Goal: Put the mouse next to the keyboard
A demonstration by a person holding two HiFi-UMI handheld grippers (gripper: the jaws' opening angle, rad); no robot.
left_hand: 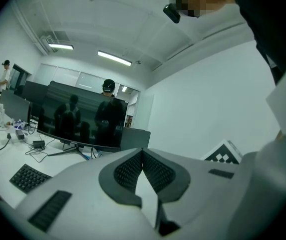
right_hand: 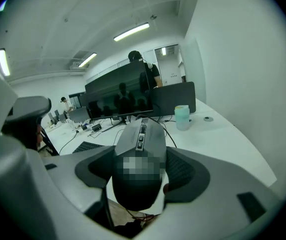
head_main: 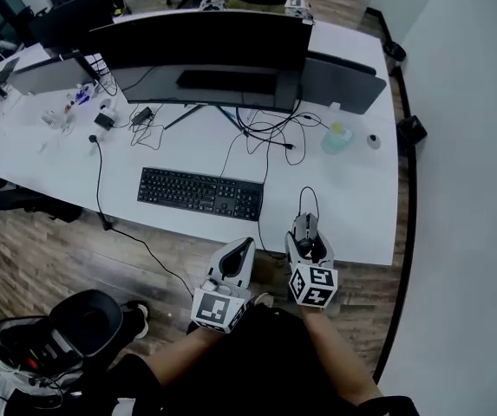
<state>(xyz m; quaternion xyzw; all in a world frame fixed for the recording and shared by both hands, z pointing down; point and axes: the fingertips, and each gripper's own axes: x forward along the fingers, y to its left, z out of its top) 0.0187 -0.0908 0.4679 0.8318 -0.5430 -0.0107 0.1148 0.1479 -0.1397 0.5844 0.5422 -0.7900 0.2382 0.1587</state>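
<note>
Right gripper [head_main: 307, 239] pinching the mouse [head_main: 304, 225] by its flanks, seemingly at the desk [head_main: 361, 206] edge, for carrying towards the keyboard [head_main: 199, 192]; left gripper [head_main: 241, 251] pressed together, empty, idle

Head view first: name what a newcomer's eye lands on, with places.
The dark grey wired mouse clamped in the right gripper stands out, near the front edge of the white desk, right of the black keyboard. Behind them a wide black curved monitor spans the desk; the left gripper is shut, empty.
</note>
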